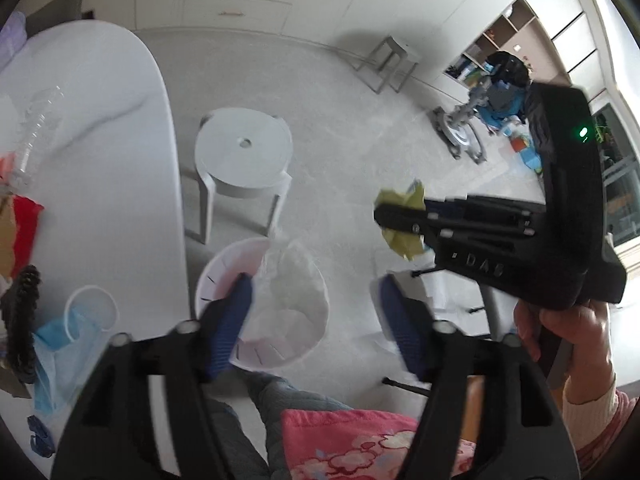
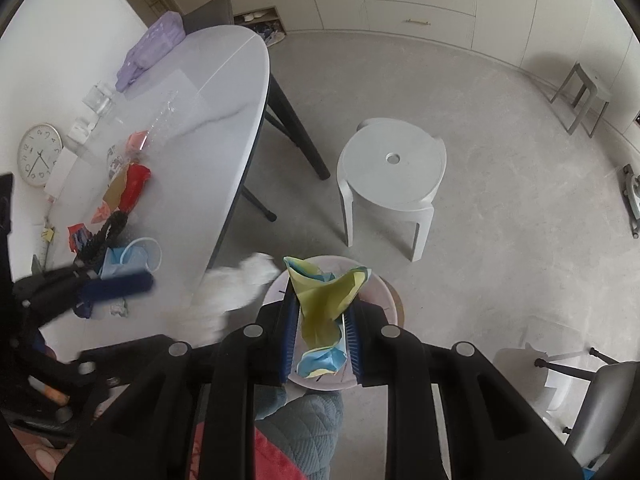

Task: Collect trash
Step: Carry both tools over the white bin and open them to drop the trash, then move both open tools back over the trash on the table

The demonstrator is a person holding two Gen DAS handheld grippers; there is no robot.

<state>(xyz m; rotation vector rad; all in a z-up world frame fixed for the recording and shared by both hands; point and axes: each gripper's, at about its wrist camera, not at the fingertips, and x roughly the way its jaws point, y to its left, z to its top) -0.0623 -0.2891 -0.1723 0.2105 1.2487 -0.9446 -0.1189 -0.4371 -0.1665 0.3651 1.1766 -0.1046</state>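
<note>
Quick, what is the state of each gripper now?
Left gripper: open, holding nothing.
Right gripper: shut on a yellow-blue wrapper.

Soft daylight — motion blur, dark fisheye corners

Both claws are matte black plastic frames with round silver screws and ribbed blue pads (image 1: 234, 320). The right claw (image 1: 394, 216) bears raised letters and a green light. The person wears a pink flowered garment (image 1: 360, 444), a cream ribbed cuff (image 1: 588, 404) and grey quilted trousers (image 2: 308, 424).

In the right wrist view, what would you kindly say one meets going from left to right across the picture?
Wall clock → red wrapper → yellow-green wrapper held in the right tool → white round stool → grey stool.
</note>
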